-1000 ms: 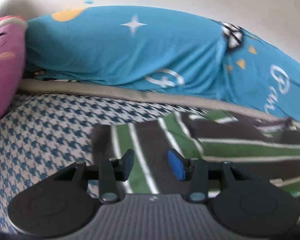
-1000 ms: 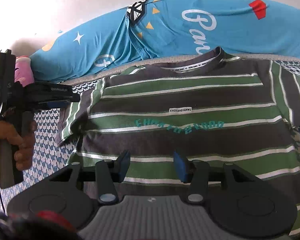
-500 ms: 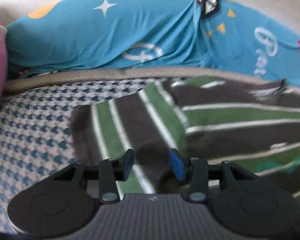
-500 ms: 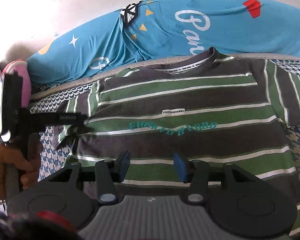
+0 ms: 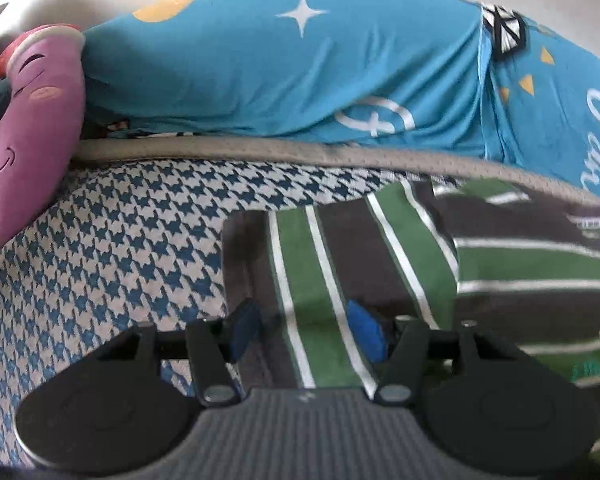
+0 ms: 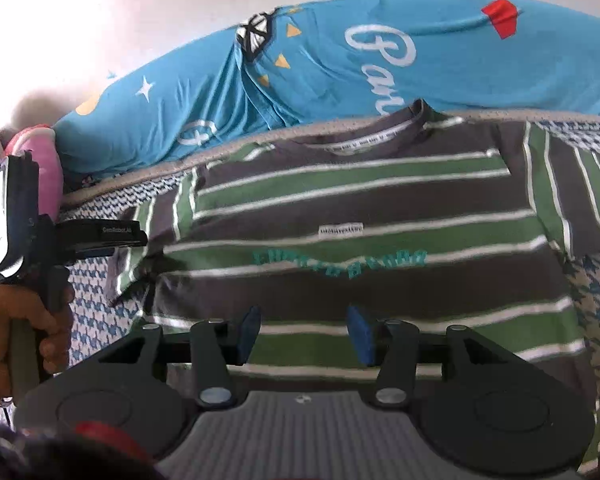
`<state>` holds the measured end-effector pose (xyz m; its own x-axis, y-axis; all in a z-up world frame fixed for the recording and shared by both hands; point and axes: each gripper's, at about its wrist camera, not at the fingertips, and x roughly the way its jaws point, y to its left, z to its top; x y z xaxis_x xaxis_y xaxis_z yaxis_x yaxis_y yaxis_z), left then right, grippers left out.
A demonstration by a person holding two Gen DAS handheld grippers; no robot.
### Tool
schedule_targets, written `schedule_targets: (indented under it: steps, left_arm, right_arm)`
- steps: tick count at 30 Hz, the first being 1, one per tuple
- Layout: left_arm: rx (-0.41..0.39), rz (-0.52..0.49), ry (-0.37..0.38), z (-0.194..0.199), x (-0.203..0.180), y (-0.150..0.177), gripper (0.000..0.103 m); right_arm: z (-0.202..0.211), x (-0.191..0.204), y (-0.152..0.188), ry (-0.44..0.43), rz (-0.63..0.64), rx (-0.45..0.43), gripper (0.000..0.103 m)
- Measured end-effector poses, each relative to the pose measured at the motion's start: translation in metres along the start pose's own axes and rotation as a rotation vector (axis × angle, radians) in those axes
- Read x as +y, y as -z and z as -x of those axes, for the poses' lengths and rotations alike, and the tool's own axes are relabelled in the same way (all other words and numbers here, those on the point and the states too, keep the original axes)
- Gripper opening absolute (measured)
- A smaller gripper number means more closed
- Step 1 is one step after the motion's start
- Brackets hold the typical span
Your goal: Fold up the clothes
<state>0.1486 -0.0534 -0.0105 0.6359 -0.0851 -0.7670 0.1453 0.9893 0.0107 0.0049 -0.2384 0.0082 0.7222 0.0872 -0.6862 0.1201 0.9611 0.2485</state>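
A green, grey and white striped T-shirt (image 6: 360,216) lies flat on the houndstooth bed cover, collar toward the far side. Its left sleeve (image 5: 332,264) fills the middle of the left wrist view. My left gripper (image 5: 306,330) hangs open just above that sleeve, its blue pads on either side of a green stripe. In the right wrist view the left gripper (image 6: 112,242) shows from the side at the sleeve's edge, held by a hand (image 6: 16,336). My right gripper (image 6: 306,332) is open over the shirt's lower hem, holding nothing.
A long turquoise pillow (image 6: 340,68) with white lettering runs along the far side against the wall. A pink plush toy (image 5: 28,132) lies at the far left. The blue and white houndstooth cover (image 5: 112,256) spreads left of the sleeve.
The left gripper has swung back left and drawn toward the sleeve's outer edge; more houndstooth cover and the pink plush show. The right gripper has barely moved.
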Motion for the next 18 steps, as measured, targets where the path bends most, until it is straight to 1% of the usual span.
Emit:
schedule_targets:
  steps: [3,8,13,18]
  left_arm:
    - [0.025,0.008,0.045,-0.001,-0.004,-0.001,0.052]
    - [0.037,-0.028,0.088,0.006,-0.015,0.002,0.055]
    - [0.045,-0.053,0.089,0.011,-0.019,0.007,0.056]
    - [0.055,-0.052,0.087,0.012,-0.015,0.011,0.058]
  right_arm:
    - [0.0,-0.003,-0.005,-0.01,-0.006,-0.026,0.048]
    - [-0.003,-0.007,-0.013,-0.015,-0.023,-0.05,0.048]
    - [-0.005,-0.012,-0.02,-0.017,-0.042,-0.063,0.048]
    - [-0.011,-0.013,-0.031,-0.039,-0.044,-0.09,0.048]
